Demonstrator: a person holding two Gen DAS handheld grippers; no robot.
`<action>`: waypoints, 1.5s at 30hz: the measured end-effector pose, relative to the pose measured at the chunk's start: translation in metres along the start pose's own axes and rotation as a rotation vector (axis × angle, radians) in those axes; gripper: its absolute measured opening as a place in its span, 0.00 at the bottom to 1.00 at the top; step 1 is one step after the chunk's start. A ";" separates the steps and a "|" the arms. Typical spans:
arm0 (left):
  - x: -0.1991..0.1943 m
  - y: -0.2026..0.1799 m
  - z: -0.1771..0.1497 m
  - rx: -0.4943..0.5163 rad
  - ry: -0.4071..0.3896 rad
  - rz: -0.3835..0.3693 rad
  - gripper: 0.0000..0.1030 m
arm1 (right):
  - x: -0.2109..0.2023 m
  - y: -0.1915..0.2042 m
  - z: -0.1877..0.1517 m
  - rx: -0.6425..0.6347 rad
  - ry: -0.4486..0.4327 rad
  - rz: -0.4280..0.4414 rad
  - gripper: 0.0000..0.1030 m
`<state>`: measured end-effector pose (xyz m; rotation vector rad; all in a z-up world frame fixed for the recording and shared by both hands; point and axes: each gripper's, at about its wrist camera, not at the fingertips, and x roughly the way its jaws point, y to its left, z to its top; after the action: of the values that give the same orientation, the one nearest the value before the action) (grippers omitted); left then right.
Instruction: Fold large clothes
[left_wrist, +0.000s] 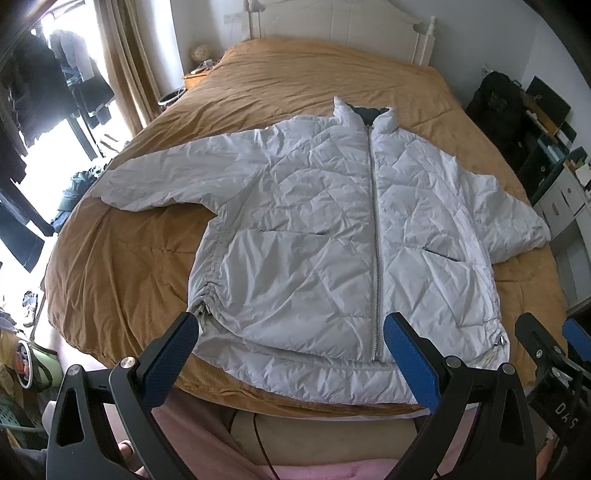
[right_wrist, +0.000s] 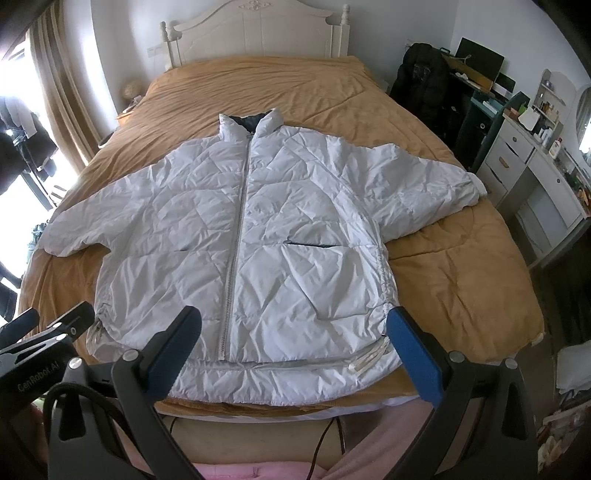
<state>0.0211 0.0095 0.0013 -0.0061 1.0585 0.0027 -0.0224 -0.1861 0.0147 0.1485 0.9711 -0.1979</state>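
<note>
A white quilted puffer jacket lies flat and zipped on the mustard bedspread, collar toward the headboard, both sleeves spread sideways, hem at the near bed edge. My left gripper hovers open above the hem's left half, its blue-padded fingers holding nothing. Over the hem's right half my right gripper is open too, its fingers empty. Each gripper shows at the edge of the other's view: the right gripper, the left gripper.
A white headboard stands at the far end. A wooden nightstand and curtains are on the left, with clutter on the floor. On the right stand a black bag, a desk and white drawers. Pink cloth lies below the grippers.
</note>
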 end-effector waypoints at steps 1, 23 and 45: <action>0.001 0.000 0.000 0.001 0.003 -0.001 0.98 | 0.000 0.000 0.000 -0.001 0.000 0.000 0.97; 0.014 0.007 0.003 -0.020 0.032 -0.012 0.98 | 0.004 -0.004 0.005 0.005 0.009 0.002 0.97; 0.192 0.379 0.140 -0.585 0.014 0.161 0.94 | 0.104 0.029 0.058 -0.044 0.149 -0.028 0.97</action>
<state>0.2350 0.3893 -0.0986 -0.4499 1.0384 0.4578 0.0875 -0.1808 -0.0383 0.1108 1.1257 -0.1928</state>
